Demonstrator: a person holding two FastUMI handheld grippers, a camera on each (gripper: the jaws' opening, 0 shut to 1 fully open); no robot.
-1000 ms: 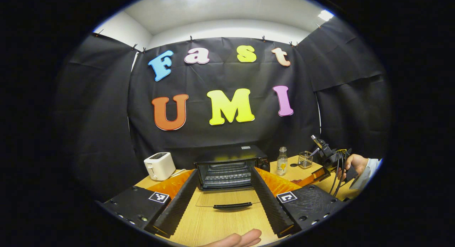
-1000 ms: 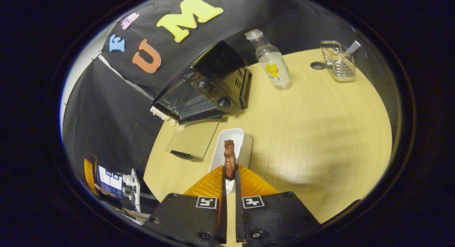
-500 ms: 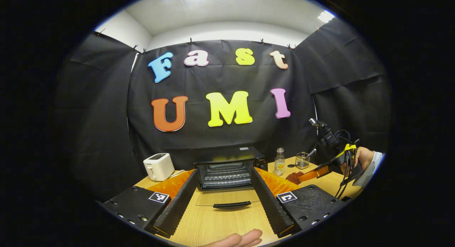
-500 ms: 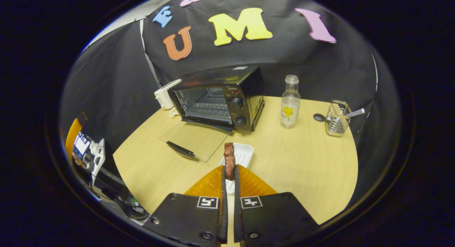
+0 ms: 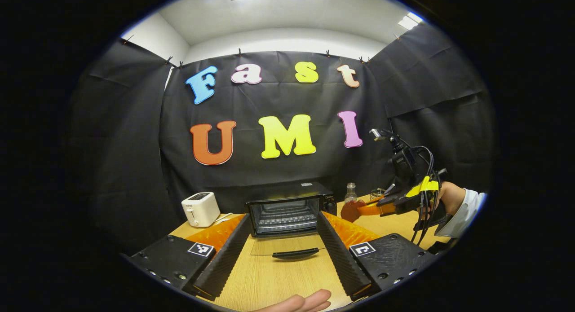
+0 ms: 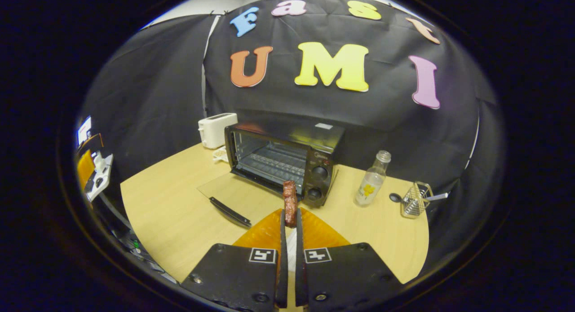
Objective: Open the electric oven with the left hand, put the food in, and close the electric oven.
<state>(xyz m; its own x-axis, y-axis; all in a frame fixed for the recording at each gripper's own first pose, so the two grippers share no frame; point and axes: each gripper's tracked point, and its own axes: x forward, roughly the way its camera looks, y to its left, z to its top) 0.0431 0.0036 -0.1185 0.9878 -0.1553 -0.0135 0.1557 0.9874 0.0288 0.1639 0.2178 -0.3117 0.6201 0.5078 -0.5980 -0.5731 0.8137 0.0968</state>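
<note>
The black electric oven [image 5: 289, 209] [image 6: 287, 161] stands at the back of the wooden table with its glass door [image 5: 287, 249] [image 6: 236, 197] folded down flat and the wire rack inside showing. My left gripper [image 5: 280, 249] is open, low over the table, in line with the door's handle. My right gripper [image 6: 289, 220] is shut on a brown piece of food [image 6: 290, 203], held in the air in front of the oven's knobs. In the left gripper view that food [image 5: 351, 210] hangs right of the oven, with a hand [image 5: 449, 199] behind it.
A white toaster [image 5: 200, 208] [image 6: 216, 129] stands left of the oven. Right of the oven are a small glass bottle [image 6: 372, 179] and a wire holder [image 6: 414, 199]. A fingertip [image 5: 301, 301] shows at the near table edge.
My right gripper has lifted the food off the white dish and swung it up and toward the oven's front. The left gripper has hardly moved.
</note>
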